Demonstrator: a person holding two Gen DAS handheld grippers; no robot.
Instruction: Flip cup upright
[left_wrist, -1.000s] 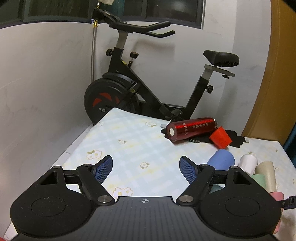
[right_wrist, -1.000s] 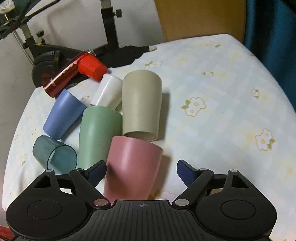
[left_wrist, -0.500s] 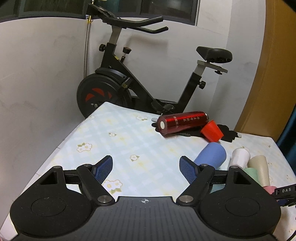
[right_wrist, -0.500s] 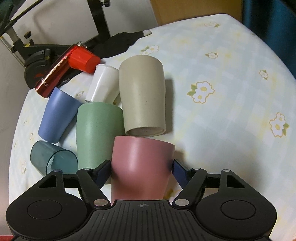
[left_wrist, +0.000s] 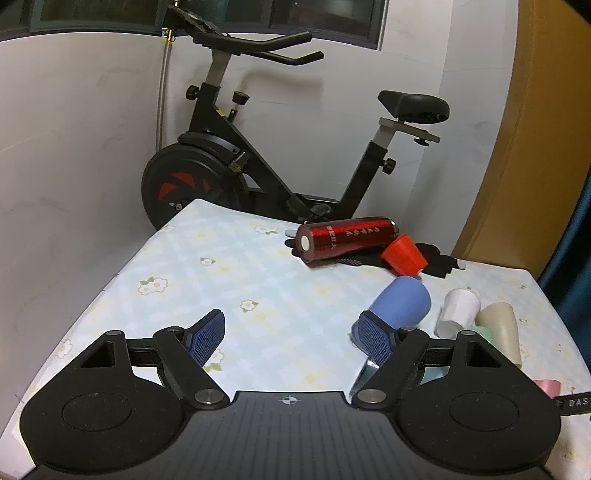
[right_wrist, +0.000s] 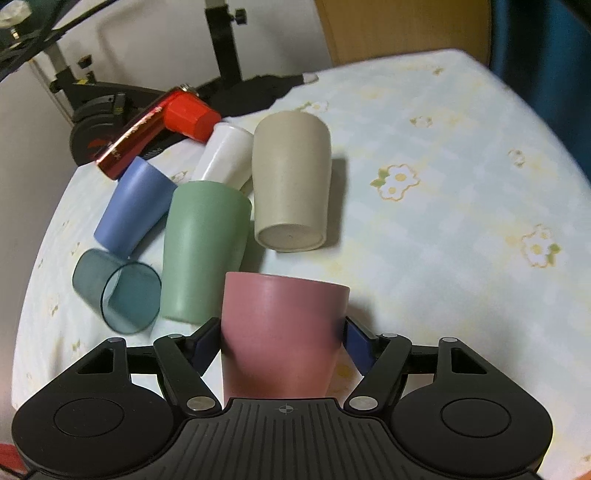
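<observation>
My right gripper (right_wrist: 282, 338) is shut on a pink cup (right_wrist: 282, 328), its pads against both sides of the cup. The cup's far end points away from me and its near end is hidden under the gripper body. Only its edge shows in the left wrist view (left_wrist: 548, 387). My left gripper (left_wrist: 291, 334) is open and empty above the flowered tablecloth (left_wrist: 229, 280), left of the cups.
Lying cups crowd ahead: green (right_wrist: 201, 247), beige (right_wrist: 290, 181), white (right_wrist: 225, 157), blue (right_wrist: 135, 203) and a clear teal one (right_wrist: 118, 291). A red bottle (left_wrist: 347, 238) and its red cap (left_wrist: 404, 254) lie at the back. An exercise bike (left_wrist: 229, 158) stands behind the table.
My right gripper has moved forward around the pink cup and closed on it. The left gripper has drawn back and risen a little, staying open.
</observation>
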